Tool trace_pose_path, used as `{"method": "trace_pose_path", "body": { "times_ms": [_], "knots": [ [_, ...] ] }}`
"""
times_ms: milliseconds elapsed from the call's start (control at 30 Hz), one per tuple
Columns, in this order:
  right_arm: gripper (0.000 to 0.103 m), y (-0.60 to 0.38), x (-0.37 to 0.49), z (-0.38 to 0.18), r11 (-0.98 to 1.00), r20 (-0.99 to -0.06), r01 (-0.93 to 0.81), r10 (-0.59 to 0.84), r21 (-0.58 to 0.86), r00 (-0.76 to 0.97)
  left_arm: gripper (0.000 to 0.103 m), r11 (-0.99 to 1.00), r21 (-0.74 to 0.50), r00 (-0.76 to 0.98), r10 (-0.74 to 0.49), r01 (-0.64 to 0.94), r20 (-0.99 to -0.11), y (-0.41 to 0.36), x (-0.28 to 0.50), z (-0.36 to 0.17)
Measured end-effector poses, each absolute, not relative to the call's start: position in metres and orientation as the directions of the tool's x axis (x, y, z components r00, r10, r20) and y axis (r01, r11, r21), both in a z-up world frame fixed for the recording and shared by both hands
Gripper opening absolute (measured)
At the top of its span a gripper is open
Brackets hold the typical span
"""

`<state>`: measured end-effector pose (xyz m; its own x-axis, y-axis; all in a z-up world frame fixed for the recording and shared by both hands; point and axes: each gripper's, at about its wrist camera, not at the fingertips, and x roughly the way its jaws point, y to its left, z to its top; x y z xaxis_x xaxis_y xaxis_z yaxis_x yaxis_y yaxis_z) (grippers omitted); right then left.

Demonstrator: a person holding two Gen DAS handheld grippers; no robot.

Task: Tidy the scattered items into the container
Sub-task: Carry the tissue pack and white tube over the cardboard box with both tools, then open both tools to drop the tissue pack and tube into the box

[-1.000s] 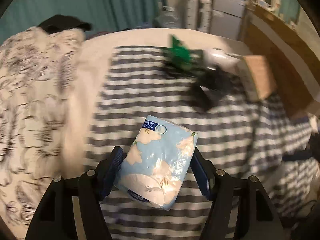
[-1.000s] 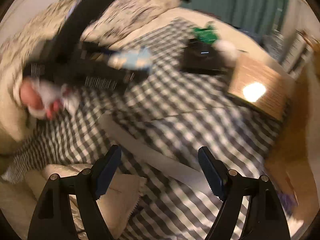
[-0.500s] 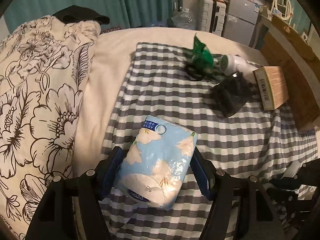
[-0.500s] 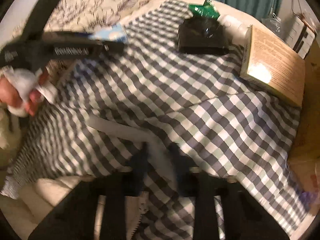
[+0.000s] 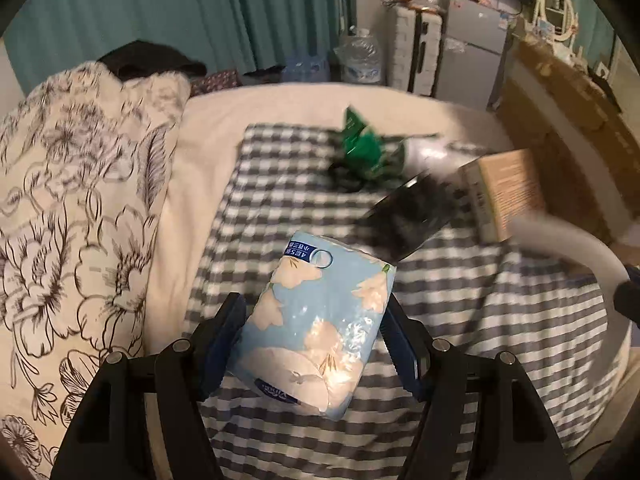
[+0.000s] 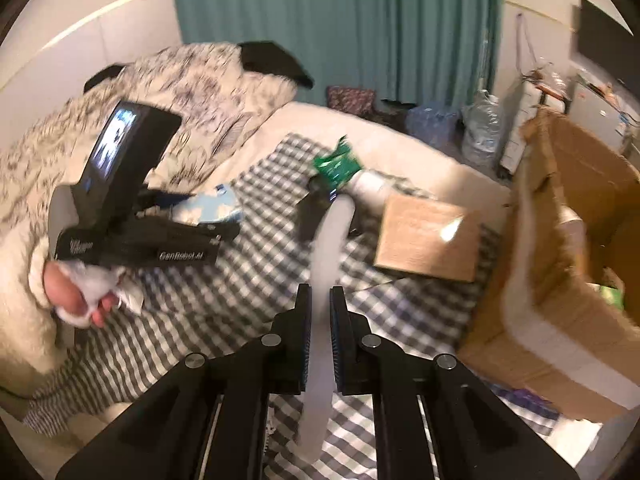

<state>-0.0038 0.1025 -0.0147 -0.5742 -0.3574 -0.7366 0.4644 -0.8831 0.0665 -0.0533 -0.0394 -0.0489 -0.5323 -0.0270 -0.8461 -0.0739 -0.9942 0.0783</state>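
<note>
Clearly legible on the side of our left gripper (image 6: 188,216), seen from the right wrist view, is white lettering reading "GenRobot.AI". On the tissue pack (image 5: 320,320) we can make out a small dark blue label with white characters near its top edge and another dark blue oval label at its bottom end, but neither is sharp enough for us to read. The brown box (image 6: 428,236) carries fine print on its top face, too blurred to read.

Our left gripper (image 5: 312,340) is partly closed around the tissue pack, a light blue soft pack printed with pale flowers; both blue pads press its sides, and it is held above the checked cloth (image 5: 460,300).

Our right gripper (image 6: 319,312) has its fingers drawn almost together on a long white tube-like piece (image 6: 328,248), which runs from below the fingers up toward 12 o'clock; motion blur hides what exactly it is.

On the checked cloth, at 12 to 1 o'clock from the left gripper, lie a green foil packet (image 5: 368,148), a blurred black object (image 5: 416,216) and the brown box (image 5: 508,192). The open cardboard container (image 6: 572,240) stands at 2 o'clock from the right gripper, off the cloth's edge. A floral duvet (image 5: 72,208) lies at 9 to 10 o'clock.
</note>
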Motion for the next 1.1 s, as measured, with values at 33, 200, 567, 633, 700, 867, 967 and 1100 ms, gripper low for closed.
{"method": "trace_pose_path", "body": {
  "times_ms": [33, 200, 567, 633, 700, 867, 967, 1100],
  "knots": [
    [0.009, 0.105, -0.006, -0.010, -0.889, -0.731, 0.453, -0.353, 0.068, -0.584, 0.069, -0.994, 0.074, -0.540, -0.020, -0.079, -0.841, -0.035, -0.053, -0.043],
    [0.009, 0.127, -0.003, 0.015, -0.921, -0.704, 0.382, -0.324, 0.080, -0.632, 0.069, -0.990, 0.049, -0.593, 0.038, -0.130, -0.804, -0.008, -0.050, -0.008],
    [0.009, 0.170, 0.006, 0.087, -0.965, -0.604, 0.254, -0.243, 0.069, -0.759, 0.069, -0.965, 0.047, -0.674, 0.144, -0.257, -0.724, 0.061, -0.060, 0.074],
    [0.008, 0.183, 0.006, 0.099, -0.972, -0.585, 0.230, -0.220, 0.059, -0.781, 0.069, -0.956, 0.043, -0.684, 0.177, -0.292, -0.708, 0.081, -0.064, 0.087],
    [0.008, 0.197, 0.002, 0.108, -0.979, -0.573, 0.195, -0.191, 0.054, -0.797, 0.070, -0.942, 0.035, -0.687, 0.216, -0.333, -0.694, 0.105, -0.067, 0.099],
    [0.009, 0.232, -0.011, 0.116, -0.990, -0.574, 0.129, -0.136, 0.052, -0.807, 0.070, -0.901, 0.013, -0.665, 0.311, -0.434, -0.679, 0.166, -0.078, 0.112],
    [0.009, 0.255, -0.026, 0.109, -0.992, -0.599, 0.101, -0.126, 0.075, -0.791, 0.070, -0.881, 0.007, -0.631, 0.333, -0.473, -0.700, 0.198, -0.091, 0.105],
    [0.008, 0.278, -0.045, 0.090, -0.992, -0.639, 0.075, -0.125, 0.105, -0.759, 0.070, -0.872, 0.025, -0.599, 0.314, -0.488, -0.737, 0.224, -0.108, 0.087]
  ]
}}
